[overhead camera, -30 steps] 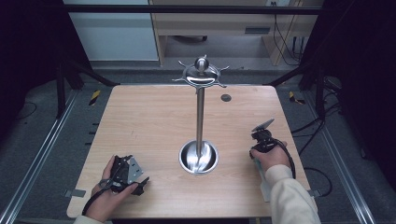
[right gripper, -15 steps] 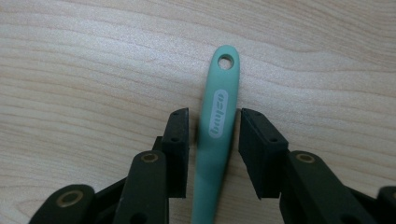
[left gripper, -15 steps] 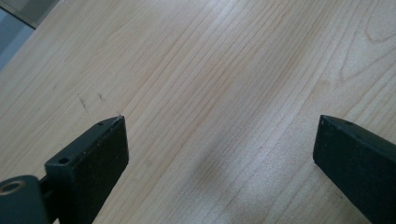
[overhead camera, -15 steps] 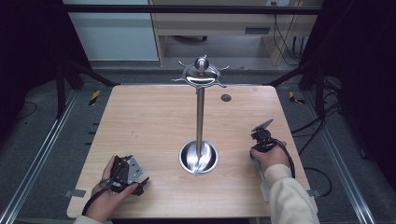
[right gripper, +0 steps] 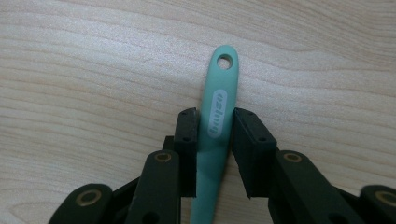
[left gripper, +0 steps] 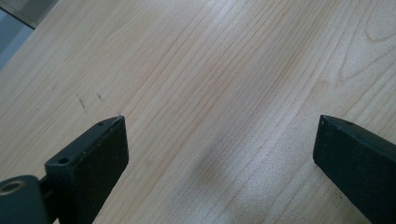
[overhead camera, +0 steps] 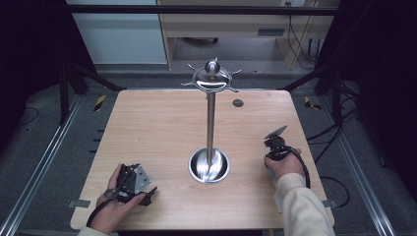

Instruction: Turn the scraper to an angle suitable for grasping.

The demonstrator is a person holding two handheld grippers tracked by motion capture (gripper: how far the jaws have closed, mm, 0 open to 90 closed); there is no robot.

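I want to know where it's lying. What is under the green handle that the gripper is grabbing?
Under the green handle is the bare wooden table. The right gripper has its jaws on both sides of it. The handle's lower end is hidden behind the gripper.

The one change is at the right tool (right gripper: 212, 140): its jaws have just been closing in on the teal handle (right gripper: 215, 126) that lies between them on the bench (right gripper: 93, 70). In the right gripper view the pads now stand against both sides of the handle, the left pad touching it and the right one at most a sliver off, with the handle's holed end reaching out past the tips.
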